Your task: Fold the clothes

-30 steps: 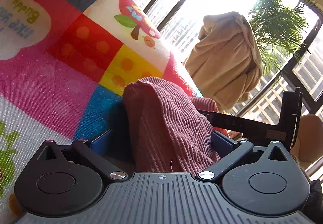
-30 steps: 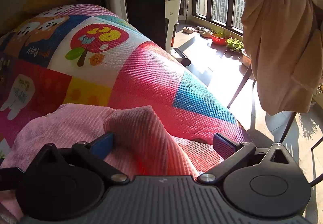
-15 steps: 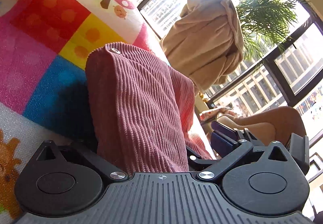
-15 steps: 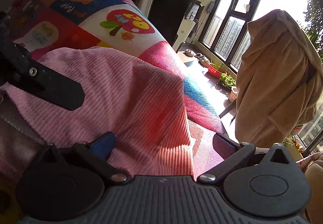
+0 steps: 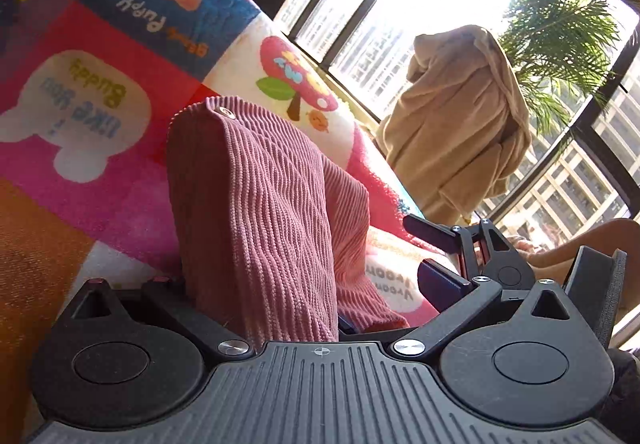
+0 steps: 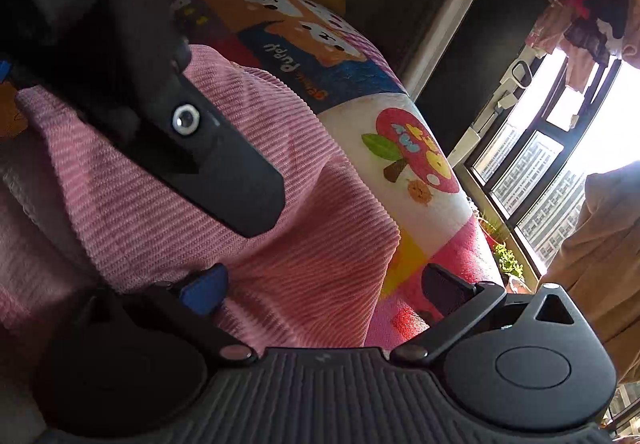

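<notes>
The pink ribbed top (image 5: 264, 228) stands up in the middle of the left wrist view, lifted off the bright patchwork blanket (image 5: 100, 100) that covers the bed. A small metal snap (image 5: 224, 112) shines at its top corner. In the right wrist view the same cloth fills the middle and lower left, draped in a wide sheet.

The left gripper (image 5: 320, 296) has cloth running down between its jaws. Its blue right pad (image 5: 440, 284) sits well apart from the cloth, and the left pad is hidden, so I cannot tell if the jaws pinch the top or just let it rest there.

The right gripper (image 6: 320, 284) has its jaws spread wide. The cloth lies over the space between them and touches the blue left pad (image 6: 204, 288). The right pad (image 6: 448, 288) is bare, over the blanket. It does not seem to be pinching anything.

To do this step well, I think both grippers should hold one edge of the top each, at the same height, so the cloth hangs flat. Then they should carry the edge over together and lay it down gently, corner on corner. Going slowly helps, because ribbed cloth stretches and slips. The two grippers are very close, so they should take care not to bump.

A tan robe (image 5: 460, 116) hangs by the window (image 5: 360, 24), upper right of the frame.
</notes>
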`<state>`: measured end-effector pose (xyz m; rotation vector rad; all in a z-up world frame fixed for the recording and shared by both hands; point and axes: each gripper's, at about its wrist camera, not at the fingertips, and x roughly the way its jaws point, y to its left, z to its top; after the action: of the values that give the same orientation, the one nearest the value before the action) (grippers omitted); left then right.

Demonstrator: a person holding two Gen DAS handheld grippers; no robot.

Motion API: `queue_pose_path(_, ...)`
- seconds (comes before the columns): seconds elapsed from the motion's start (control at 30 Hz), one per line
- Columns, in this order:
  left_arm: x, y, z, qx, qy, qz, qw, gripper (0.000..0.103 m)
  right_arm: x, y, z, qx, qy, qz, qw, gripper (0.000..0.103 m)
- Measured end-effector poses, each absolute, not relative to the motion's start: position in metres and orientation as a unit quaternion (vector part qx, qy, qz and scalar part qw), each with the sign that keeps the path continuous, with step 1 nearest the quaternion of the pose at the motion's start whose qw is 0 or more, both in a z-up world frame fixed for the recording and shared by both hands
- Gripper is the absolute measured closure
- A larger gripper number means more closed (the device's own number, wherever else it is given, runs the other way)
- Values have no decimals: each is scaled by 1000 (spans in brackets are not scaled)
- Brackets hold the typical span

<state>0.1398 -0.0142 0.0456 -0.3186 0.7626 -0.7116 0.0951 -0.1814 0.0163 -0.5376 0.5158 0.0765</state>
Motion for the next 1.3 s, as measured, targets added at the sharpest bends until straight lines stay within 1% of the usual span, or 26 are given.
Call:
queue_pose_path(0.17,161,50,36,-185,360,-266,875,0,133,-124,13,-281,236,78,927,0)
queue_pose_path(0.23,169,77,29,-211,373,-243,870,0,149,-115,14,-276,241,90,926,0)
queue_pose_path(0.3,166,98,29,-223,369,-236,871,0,158,-116,20,-265,253,104,925,0)
queue_pose_path(0.37,159,115,37,-219,350,-235,880,0,157,-128,28,-244,255,125,927,0)
queue_pose_path(0.5,161,137,52,-208,325,-221,896,0,158,-153,66,-157,237,137,949,0)
queue_pose_path(0.6,176,131,47,-155,351,-183,905,0,174,-152,77,-138,218,103,961,0)
queue_pose_path(0.7,175,121,35,-94,370,-160,910,0,205,-137,67,-173,226,87,955,0)
queue_pose_path(0.73,172,117,31,-75,374,-154,912,0,217,-131,55,-191,241,79,948,0)
queue_pose_path(0.8,164,119,26,-73,373,-155,912,0,239,-121,30,-222,278,56,933,0)
queue_pose_path(0.87,156,120,23,-74,375,-156,911,0,253,-125,13,-214,312,33,925,0)
queue_pose_path(0.9,153,119,23,-70,375,-156,911,0,255,-133,14,-190,320,33,928,0)
queue_pose_path(1.0,136,119,29,-68,371,-159,912,0,241,-160,32,-125,317,35,940,0)
queue_pose_path(1.07,121,119,35,-73,365,-182,910,0,215,-175,48,-103,294,65,948,0)
queue_pose_path(1.13,104,118,42,-80,355,-227,903,0,181,-179,60,-122,266,113,950,0)
queue_pose_path(1.2,88,109,47,-57,349,-263,898,0,146,-174,65,-162,250,169,940,0)
queue_pose_path(1.3,78,85,41,22,360,-266,894,0,111,-158,59,-212,265,238,910,0)
